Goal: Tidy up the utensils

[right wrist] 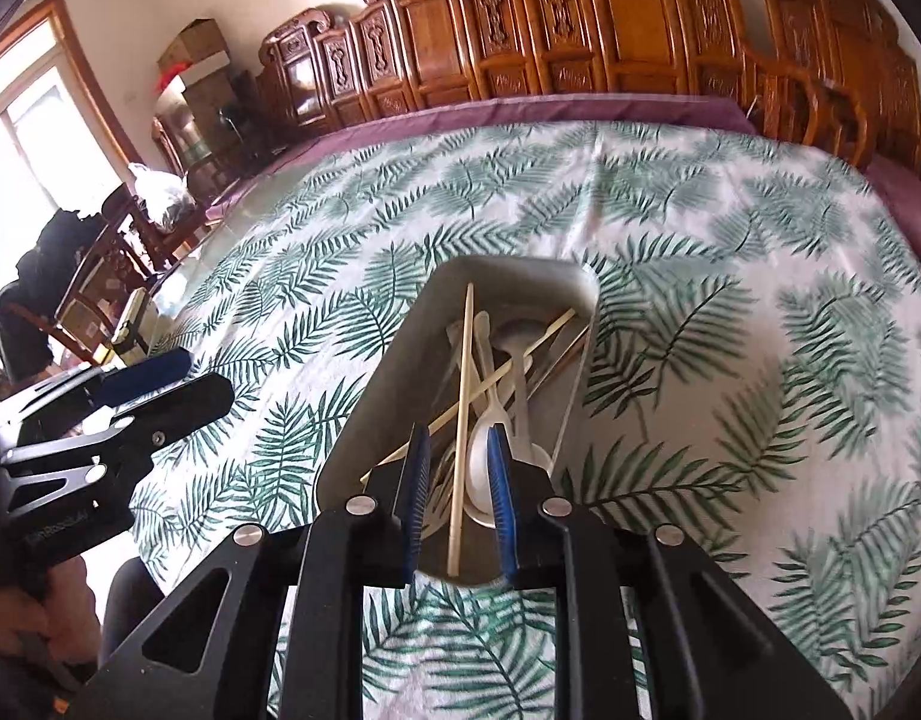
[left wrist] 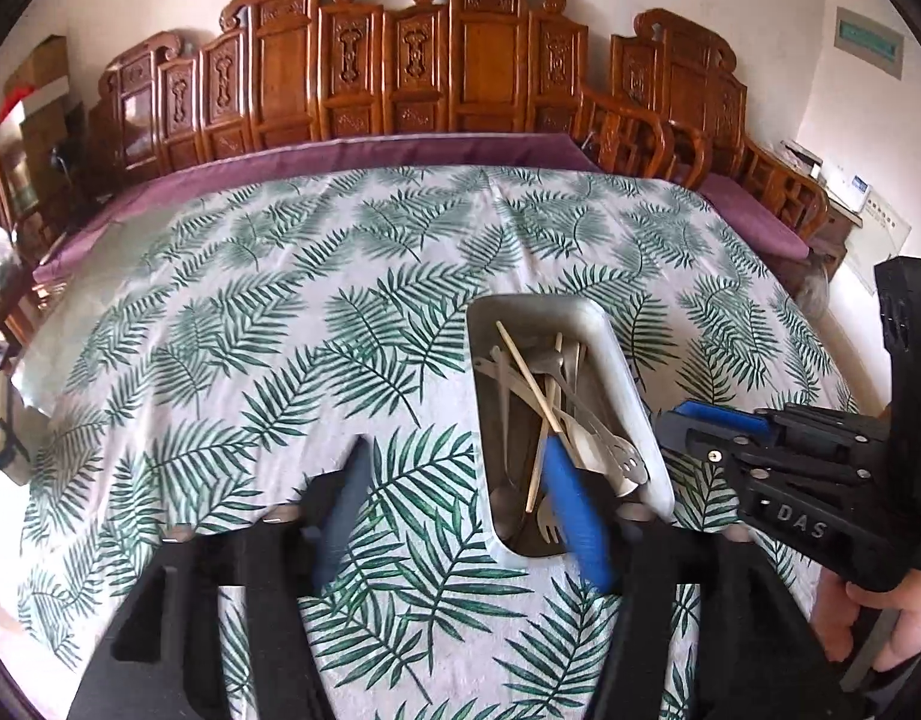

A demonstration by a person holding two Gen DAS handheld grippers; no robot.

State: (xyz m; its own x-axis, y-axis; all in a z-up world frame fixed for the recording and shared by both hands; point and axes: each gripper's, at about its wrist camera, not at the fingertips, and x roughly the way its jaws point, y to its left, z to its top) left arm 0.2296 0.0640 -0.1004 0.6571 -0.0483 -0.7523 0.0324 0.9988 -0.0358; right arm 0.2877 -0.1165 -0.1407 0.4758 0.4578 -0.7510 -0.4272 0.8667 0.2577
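Observation:
A grey rectangular tray (left wrist: 625,372) (right wrist: 388,372) sits on the leaf-print tablecloth. It holds a jumble of utensils: pale chopsticks (right wrist: 463,396), a white plastic spoon (right wrist: 483,450), a metal spoon (right wrist: 514,336) and a fork (left wrist: 550,525). My left gripper (left wrist: 460,510) (right wrist: 184,381) is wide open just left of the tray's near end, with only cloth and the tray's edge between its fingers. My right gripper (right wrist: 458,498) (left wrist: 682,423) hovers over the tray's near end. Its blue pads (right wrist: 502,498) stand slightly apart. One chopstick shows in the gap, untouched by either pad.
The tablecloth (left wrist: 280,312) covers a large table edged in purple (left wrist: 352,150). Carved wooden chairs (left wrist: 472,54) line the far side. A hand (left wrist: 904,618) holds the right gripper's handle. More furniture and a window (right wrist: 34,138) lie to the left.

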